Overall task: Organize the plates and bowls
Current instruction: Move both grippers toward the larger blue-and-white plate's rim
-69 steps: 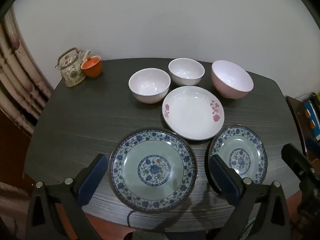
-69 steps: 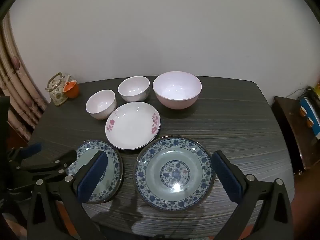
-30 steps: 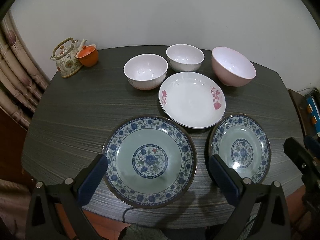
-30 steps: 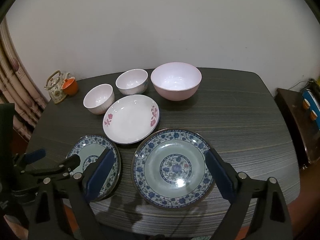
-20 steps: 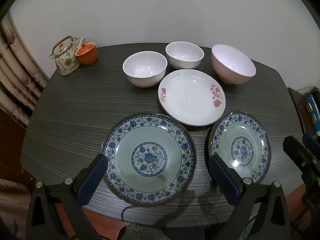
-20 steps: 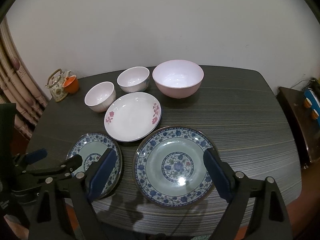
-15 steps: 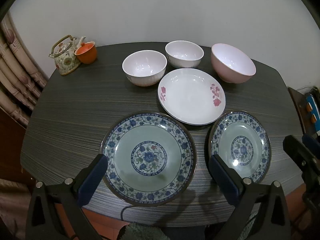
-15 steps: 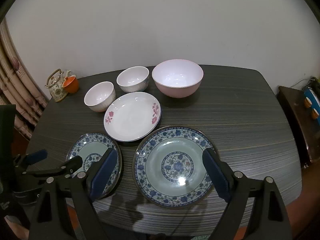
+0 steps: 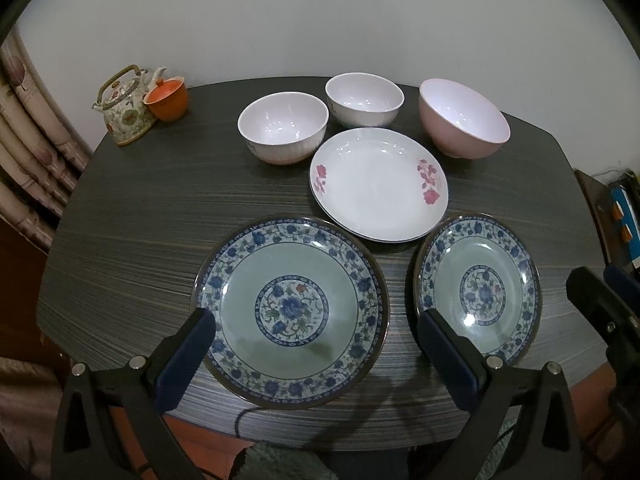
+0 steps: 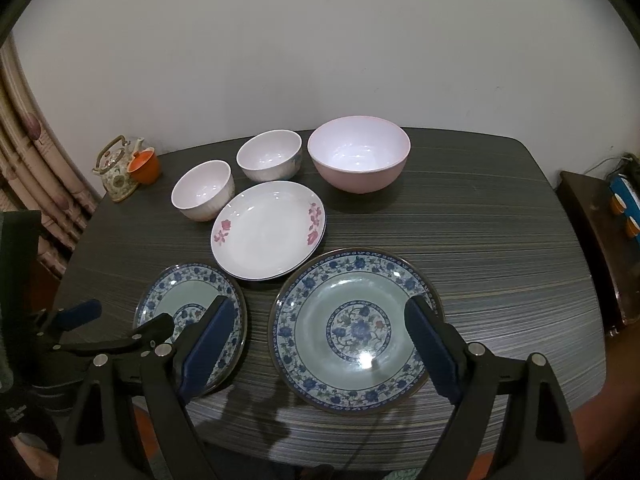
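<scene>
Left tongs (image 9: 316,356) hung wide open, empty, over the large blue-patterned plate (image 9: 290,306) at the table (image 9: 140,220) front. Right of it sat the small blue-patterned plate (image 9: 478,288); right tongs (image 10: 316,340) gaped empty. Behind it: floral white plate (image 9: 378,184), three bowls (image 9: 283,127).

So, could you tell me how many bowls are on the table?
3: a white bowl at back left, another white bowl behind the floral plate, and a pink bowl at back right.
</scene>
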Available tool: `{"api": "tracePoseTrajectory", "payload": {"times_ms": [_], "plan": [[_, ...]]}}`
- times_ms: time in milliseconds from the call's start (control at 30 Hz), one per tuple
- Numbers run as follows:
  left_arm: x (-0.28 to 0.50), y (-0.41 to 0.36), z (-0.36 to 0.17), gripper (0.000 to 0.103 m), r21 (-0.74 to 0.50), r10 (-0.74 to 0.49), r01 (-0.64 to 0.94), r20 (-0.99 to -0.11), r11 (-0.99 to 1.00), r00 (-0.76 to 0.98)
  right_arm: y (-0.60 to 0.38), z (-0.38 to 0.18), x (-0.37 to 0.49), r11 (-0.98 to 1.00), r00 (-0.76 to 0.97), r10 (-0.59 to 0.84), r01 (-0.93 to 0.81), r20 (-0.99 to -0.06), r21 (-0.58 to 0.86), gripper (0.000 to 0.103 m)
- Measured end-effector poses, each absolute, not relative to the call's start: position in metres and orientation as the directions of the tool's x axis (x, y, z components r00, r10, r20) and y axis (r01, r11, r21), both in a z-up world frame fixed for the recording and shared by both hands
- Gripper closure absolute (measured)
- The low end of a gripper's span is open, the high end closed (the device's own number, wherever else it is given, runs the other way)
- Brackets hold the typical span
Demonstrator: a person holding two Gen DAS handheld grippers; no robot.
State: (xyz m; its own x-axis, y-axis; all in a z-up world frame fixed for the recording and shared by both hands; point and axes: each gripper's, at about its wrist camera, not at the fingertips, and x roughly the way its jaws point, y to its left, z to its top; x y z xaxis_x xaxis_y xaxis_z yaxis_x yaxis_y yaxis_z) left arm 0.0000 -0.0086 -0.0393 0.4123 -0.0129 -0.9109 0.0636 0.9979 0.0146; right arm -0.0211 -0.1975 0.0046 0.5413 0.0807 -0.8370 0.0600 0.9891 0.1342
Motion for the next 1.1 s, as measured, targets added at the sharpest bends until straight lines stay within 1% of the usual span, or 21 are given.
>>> {"api": "tracePoseTrajectory", "payload": {"times_ms": [67,833,1100], "plan": [[0.0,-0.01,-0.039,0.0,0.017,-0.012,0.066,-0.911,0.998,0.413,-0.197,0.005,-0.021,0.989,0.541,0.082,0.059,-0.837,0.135,0.019],[-0.003,-0.011,-0.044,0.0,0.015,-0.017,0.075,-0.913,0.997,0.407,-0.196,0.003,-0.022,0.988,0.535,0.098,0.051,-0.839,0.148,0.019],[-0.003,-0.002,-0.051,0.0,0.005,-0.023,0.071,-0.922,0.997,0.387,-0.19,-0.003,-0.022,0.987,0.519,0.127,0.02,-0.845,0.161,0.019]]}}
